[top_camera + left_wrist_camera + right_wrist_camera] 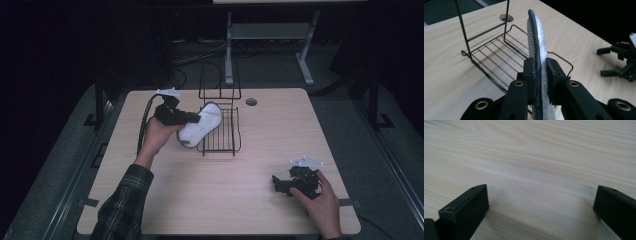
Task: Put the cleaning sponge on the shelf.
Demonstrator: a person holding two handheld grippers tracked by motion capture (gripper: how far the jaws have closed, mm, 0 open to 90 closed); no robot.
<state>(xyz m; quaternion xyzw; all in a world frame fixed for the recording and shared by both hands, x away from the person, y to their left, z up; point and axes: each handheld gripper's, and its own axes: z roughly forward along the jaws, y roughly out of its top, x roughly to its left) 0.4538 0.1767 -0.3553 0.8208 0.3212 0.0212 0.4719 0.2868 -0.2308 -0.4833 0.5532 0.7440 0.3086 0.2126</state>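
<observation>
1. Left tongs clamp insole, on edge over rack front.
2. Lower it flat onto rack wires, then release.
3. Right tongs gape idle on worktop, well off rack.

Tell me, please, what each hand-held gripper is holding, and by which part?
The left hand-held gripper pinches the white insole by one end. The right hand-held gripper holds nothing.

You've got a light wood table w/ a round cable hole near its far edge. Beyond it, a grey desk frame on dark floor, cables nearby.
</observation>
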